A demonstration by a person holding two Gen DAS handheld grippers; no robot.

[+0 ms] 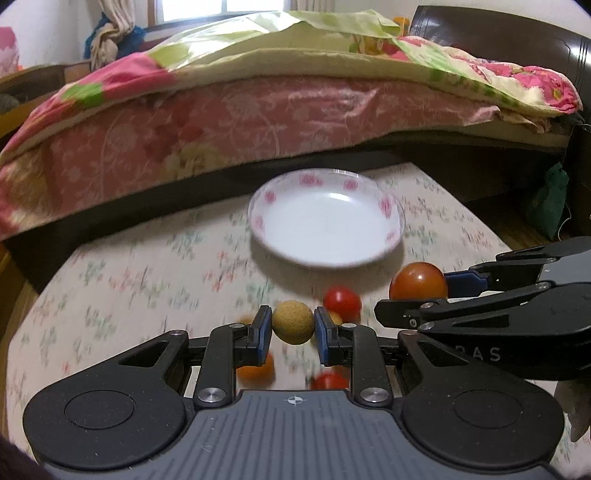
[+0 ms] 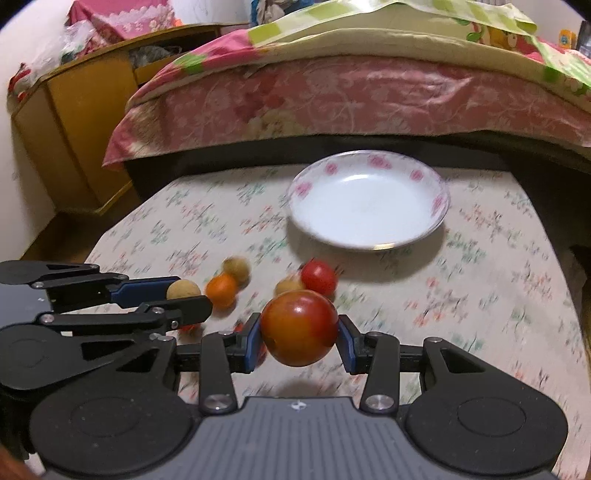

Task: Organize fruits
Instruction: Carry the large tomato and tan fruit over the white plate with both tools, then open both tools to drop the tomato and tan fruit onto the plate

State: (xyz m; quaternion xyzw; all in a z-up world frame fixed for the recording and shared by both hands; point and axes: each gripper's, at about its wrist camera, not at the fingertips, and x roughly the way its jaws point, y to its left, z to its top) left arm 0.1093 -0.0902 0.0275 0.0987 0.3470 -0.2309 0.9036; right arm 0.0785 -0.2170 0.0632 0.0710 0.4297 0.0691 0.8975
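Note:
My left gripper point(image 1: 293, 324) is shut on a small tan round fruit point(image 1: 293, 322), held above the floral cloth. My right gripper point(image 2: 299, 328) is shut on a larger red-orange tomato point(image 2: 299, 326). In the left wrist view that tomato point(image 1: 417, 281) shows at the right in the other gripper point(image 1: 421, 295). In the right wrist view the tan fruit point(image 2: 183, 289) shows at the left in the left gripper point(image 2: 186, 297). A white plate point(image 1: 391, 206) point(image 2: 439, 201) with pink flowers lies empty beyond both grippers. Loose on the cloth lie a red tomato point(image 2: 318, 277), an orange fruit point(image 2: 221, 290) and two tan fruits point(image 2: 236, 268) point(image 2: 288, 286).
The low table point(image 2: 480, 280) is covered by a floral cloth and stands against a bed point(image 2: 369, 96) with pink and green bedding. A yellow wooden cabinet point(image 2: 74, 110) stands at the left. A dark headboard point(image 1: 498, 33) rises at the far right.

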